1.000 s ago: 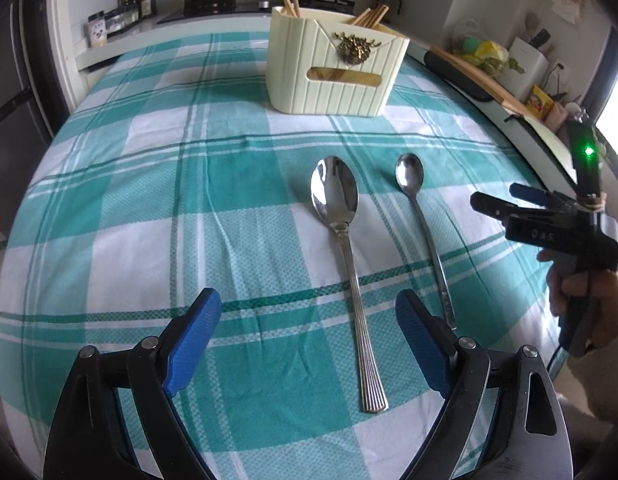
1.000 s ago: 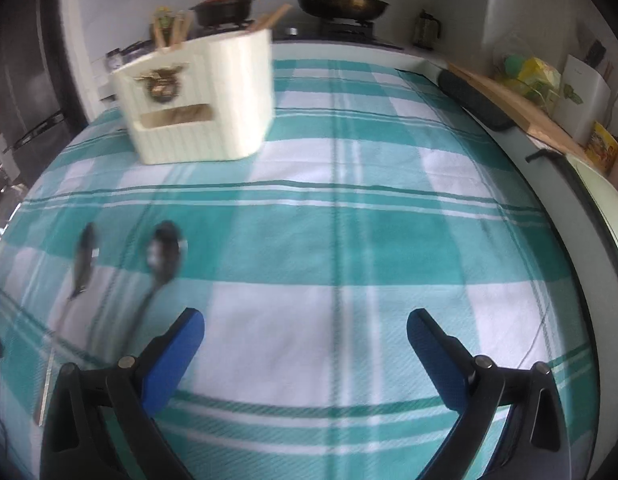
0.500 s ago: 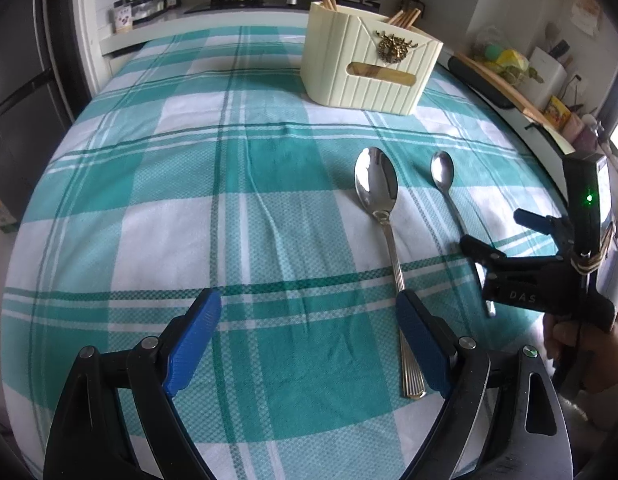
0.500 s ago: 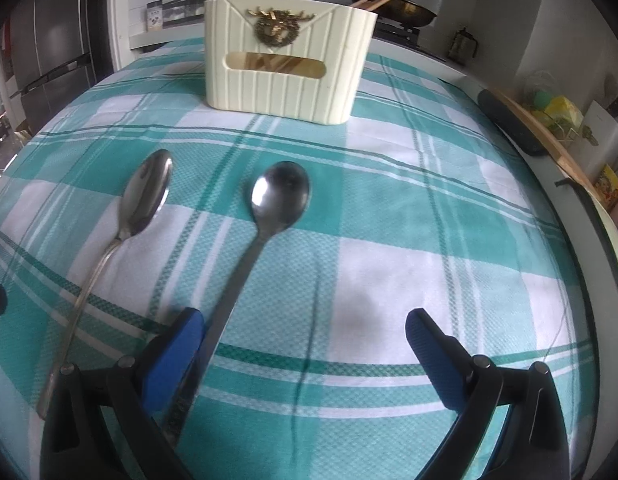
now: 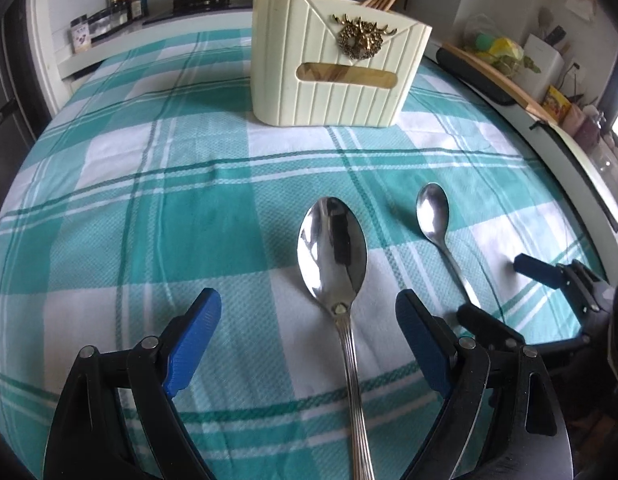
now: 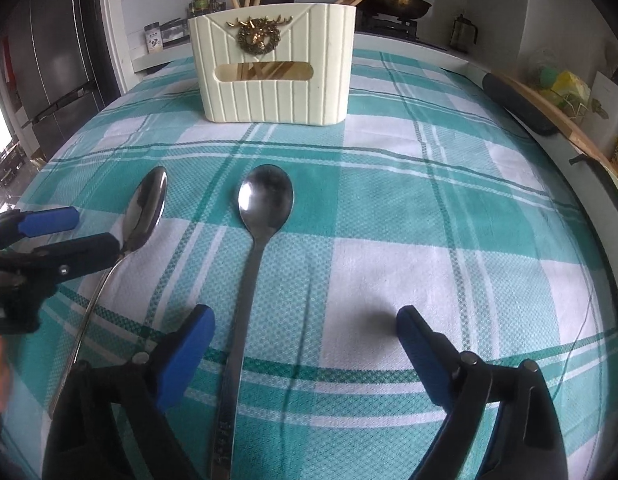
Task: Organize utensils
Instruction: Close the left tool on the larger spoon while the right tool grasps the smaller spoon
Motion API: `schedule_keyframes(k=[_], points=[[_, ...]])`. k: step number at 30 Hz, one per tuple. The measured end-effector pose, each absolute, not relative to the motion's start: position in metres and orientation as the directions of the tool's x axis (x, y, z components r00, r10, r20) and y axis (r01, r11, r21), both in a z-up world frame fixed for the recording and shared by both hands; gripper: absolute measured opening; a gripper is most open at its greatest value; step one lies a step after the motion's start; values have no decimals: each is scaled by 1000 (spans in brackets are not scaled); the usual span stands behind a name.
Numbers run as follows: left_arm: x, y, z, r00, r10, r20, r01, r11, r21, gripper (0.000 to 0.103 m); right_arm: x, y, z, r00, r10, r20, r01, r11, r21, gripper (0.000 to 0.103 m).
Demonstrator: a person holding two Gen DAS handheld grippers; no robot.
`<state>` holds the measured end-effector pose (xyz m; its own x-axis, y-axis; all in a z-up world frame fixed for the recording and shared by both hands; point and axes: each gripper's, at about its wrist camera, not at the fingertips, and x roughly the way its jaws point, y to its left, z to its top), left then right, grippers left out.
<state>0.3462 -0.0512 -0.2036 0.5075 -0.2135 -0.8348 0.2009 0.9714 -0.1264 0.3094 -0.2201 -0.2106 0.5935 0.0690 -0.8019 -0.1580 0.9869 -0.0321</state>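
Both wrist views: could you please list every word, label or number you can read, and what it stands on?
No text can be read outright.
Stamp on the small spoon, low on its handle: blurred.
Label on the jar on the counter: too small.
Print on the yellow packet: too small.
White marking on the left gripper: cut off at the picture's edge.

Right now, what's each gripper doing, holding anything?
Left gripper: open, big spoon between its fingers, not gripped.
Right gripper: closing, small spoon handle between its fingers, not yet gripped.

Glossy metal spoons [image 5: 333, 248] on woven cloth [image 5: 189, 208]
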Motion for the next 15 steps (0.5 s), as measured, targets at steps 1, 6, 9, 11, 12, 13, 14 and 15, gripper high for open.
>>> schedule_keyframes(k=[1,6,9,11,12,13,14,15], points=[[350,-55,-209,499,-198,-844,195,974,-113,89,309,-221,-210,593,72,-802,-161,987,-31,93],[355,-70,-214,562,-122,-818,188,982,-18,72,311,-218,-211,597,74,-799,-172,984,-37,90],[355,-68,-211,568,-145,-810,214,977,-25,43,314,-216,-210,599,78,-797,-176,984,-37,88],[352,-62,-210,562,-152,-813,223,974,-28,43,319,-212,-209,599,80,-797,-182,983,-38,86],[350,-59,-210,561,-153,-814,223,974,-30,43,322,-209,-209,599,81,-796,-184,982,-39,85],[349,-54,-209,562,-143,-814,216,976,-22,43,327,-206,-208,600,82,-796,-187,982,-40,83],[348,-50,-209,563,-136,-815,208,978,-19,43,332,-201,-208,601,85,-795,-191,981,-40,83],[349,-45,-209,562,-136,-816,200,980,-26,43,338,-197,-209,600,88,-795,-196,980,-39,81]])
